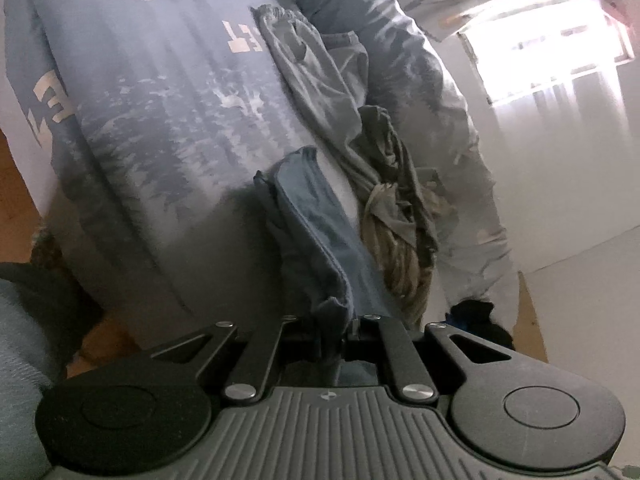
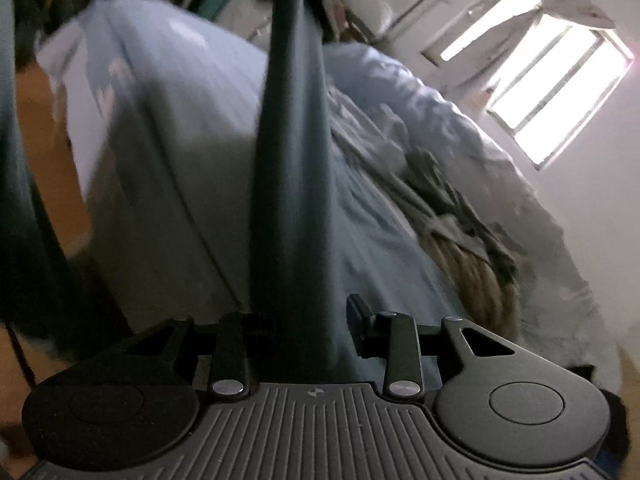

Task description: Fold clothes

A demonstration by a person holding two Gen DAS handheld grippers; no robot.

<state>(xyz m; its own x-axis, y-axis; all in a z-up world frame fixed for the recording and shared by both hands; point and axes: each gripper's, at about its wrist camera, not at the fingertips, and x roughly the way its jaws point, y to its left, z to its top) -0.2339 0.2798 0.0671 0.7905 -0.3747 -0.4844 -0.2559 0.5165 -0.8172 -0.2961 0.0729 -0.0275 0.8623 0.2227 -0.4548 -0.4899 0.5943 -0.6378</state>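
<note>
My left gripper (image 1: 336,328) is shut on the bunched end of a blue garment (image 1: 308,216), which runs up and away from the jaws. It lies over a large grey-blue sweatshirt (image 1: 160,120) with a forest print, a white circle and white letters. In the right wrist view a dark teal band of cloth (image 2: 292,160) stretches from between the jaws to the top of the picture. My right gripper (image 2: 312,320) stands partly open around it. A small gap shows between the cloth and the right finger (image 2: 360,316); the left finger is hidden behind the cloth. This view is blurred.
A crumpled olive and beige garment (image 1: 384,184) lies to the right of the blue one, also visible from the right wrist (image 2: 452,208). The sweatshirt (image 2: 180,120) rests on a wooden surface (image 2: 40,120). A bright window (image 2: 540,80) is at the upper right. Something dark (image 1: 480,316) lies by the sweatshirt's cuff.
</note>
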